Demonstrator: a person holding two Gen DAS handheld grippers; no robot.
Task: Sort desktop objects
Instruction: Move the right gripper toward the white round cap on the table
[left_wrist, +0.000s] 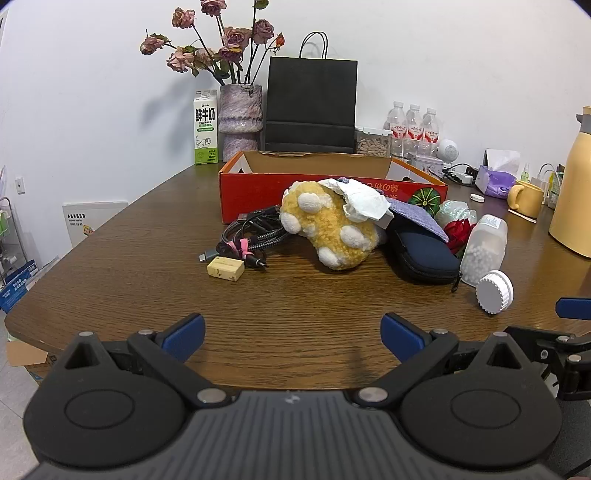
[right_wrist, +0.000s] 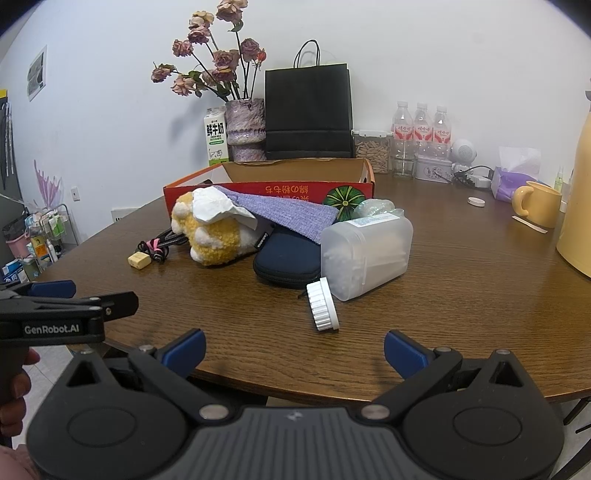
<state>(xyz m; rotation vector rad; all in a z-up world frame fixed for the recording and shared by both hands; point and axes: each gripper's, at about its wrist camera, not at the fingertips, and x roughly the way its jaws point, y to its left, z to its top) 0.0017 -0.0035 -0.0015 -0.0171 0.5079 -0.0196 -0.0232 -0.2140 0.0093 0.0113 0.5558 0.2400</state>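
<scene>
A heap of objects lies mid-table before a red cardboard box (left_wrist: 236, 192) (right_wrist: 177, 192): a yellow plush paw (left_wrist: 328, 225) (right_wrist: 218, 240), crumpled white tissue (left_wrist: 364, 201) (right_wrist: 212, 205), a purple cloth (left_wrist: 417, 216) (right_wrist: 291, 212), a navy zip pouch (left_wrist: 421, 254) (right_wrist: 288, 260), black cables (left_wrist: 251, 232) (right_wrist: 162, 243), a yellow eraser (left_wrist: 226, 268) (right_wrist: 139, 260) and a clear jar (left_wrist: 484, 251) (right_wrist: 365, 251) lying on its side, white lid (left_wrist: 495, 291) (right_wrist: 324, 304) beside it. My left gripper (left_wrist: 293, 338) and right gripper (right_wrist: 294, 350) hover open at the near table edge, nothing between their fingers.
Along the back wall stand a milk carton (left_wrist: 205, 127), a vase of dried roses (left_wrist: 240, 118), a black paper bag (left_wrist: 310, 107), water bottles (left_wrist: 413, 127) and a white speaker (left_wrist: 448, 150). A yellow mug (left_wrist: 524, 199) and yellow flask (left_wrist: 572, 192) sit at right.
</scene>
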